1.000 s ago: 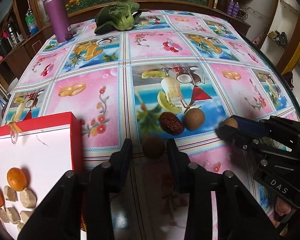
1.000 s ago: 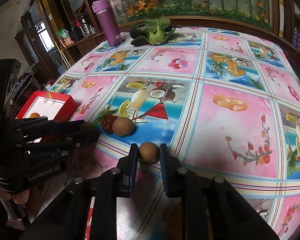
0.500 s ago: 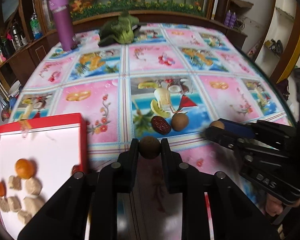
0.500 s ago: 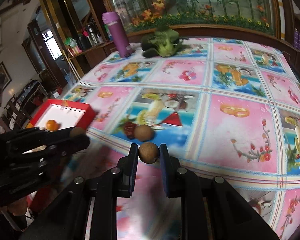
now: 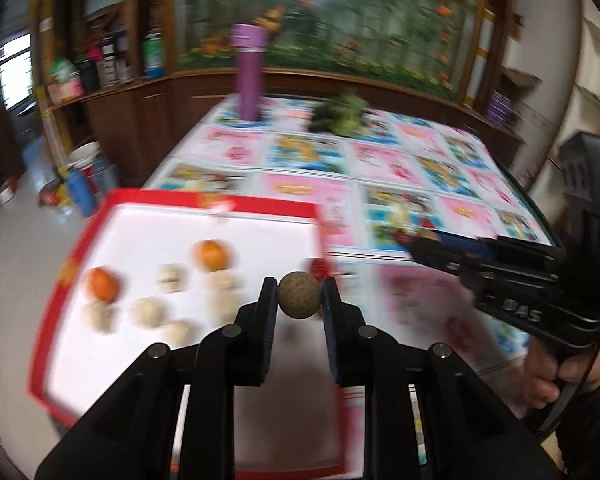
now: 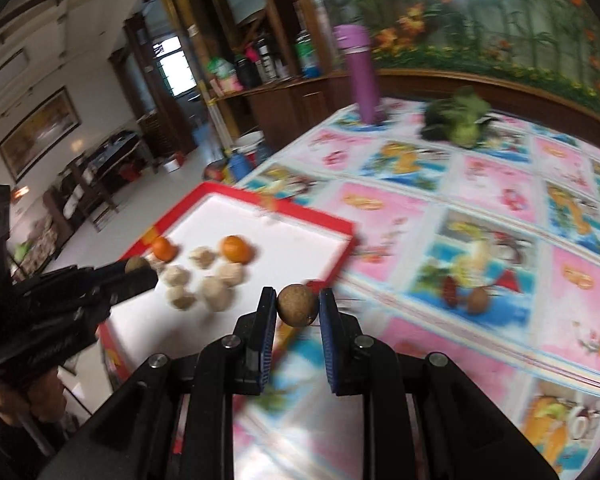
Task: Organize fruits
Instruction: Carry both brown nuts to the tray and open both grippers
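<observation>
Holding oranges & pale lumps: red tray.

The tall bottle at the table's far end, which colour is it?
Purple; the bottle shows best in the right wrist view.

Both wrist cameras look forward and downward along their own fingers, close above the red tray, which both views share, angled from opposite sides.
</observation>
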A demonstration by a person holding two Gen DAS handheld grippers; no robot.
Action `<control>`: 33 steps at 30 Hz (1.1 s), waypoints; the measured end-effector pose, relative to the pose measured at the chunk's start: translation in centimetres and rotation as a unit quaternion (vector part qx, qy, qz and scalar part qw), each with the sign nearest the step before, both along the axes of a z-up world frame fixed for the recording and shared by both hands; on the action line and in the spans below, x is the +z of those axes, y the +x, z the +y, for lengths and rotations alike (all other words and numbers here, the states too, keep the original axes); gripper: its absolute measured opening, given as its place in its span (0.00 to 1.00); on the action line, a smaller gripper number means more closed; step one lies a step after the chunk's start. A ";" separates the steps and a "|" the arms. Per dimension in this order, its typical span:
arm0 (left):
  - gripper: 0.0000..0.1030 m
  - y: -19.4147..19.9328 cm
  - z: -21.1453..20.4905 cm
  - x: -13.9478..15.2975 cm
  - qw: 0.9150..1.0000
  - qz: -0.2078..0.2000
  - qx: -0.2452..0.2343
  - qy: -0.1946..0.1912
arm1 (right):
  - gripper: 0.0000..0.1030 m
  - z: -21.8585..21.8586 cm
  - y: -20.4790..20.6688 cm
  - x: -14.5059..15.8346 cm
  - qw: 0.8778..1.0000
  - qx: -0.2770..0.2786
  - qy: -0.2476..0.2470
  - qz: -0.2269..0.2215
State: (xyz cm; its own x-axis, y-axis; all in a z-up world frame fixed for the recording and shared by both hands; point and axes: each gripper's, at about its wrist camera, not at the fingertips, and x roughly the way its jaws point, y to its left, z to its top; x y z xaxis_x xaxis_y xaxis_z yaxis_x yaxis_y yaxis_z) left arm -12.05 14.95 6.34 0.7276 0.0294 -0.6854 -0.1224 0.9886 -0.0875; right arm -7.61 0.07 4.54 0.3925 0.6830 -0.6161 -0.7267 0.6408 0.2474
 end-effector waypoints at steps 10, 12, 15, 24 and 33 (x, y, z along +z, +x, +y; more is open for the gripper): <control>0.23 -3.5 8.6 -1.8 0.995 0.006 0.096 -0.003 | 0.19 7.1 -2.1 -1.4 0.998 0.060 -0.029 0.016; 0.23 -3.7 9.3 -2.4 0.995 0.011 0.103 -0.007 | 0.19 8.1 -2.9 -1.6 0.996 0.075 -0.038 0.012; 0.23 -3.7 10.2 -3.2 0.994 0.019 0.108 -0.014 | 0.19 9.3 -3.4 -2.1 0.995 0.085 -0.048 0.014; 0.23 -3.1 11.2 -4.9 0.994 0.037 0.103 -0.026 | 0.19 10.5 -4.2 -4.1 0.992 0.092 -0.070 0.041; 0.23 -2.2 11.3 -5.7 0.992 0.060 0.109 -0.027 | 0.20 10.5 -4.7 -3.9 0.992 0.090 -0.082 0.034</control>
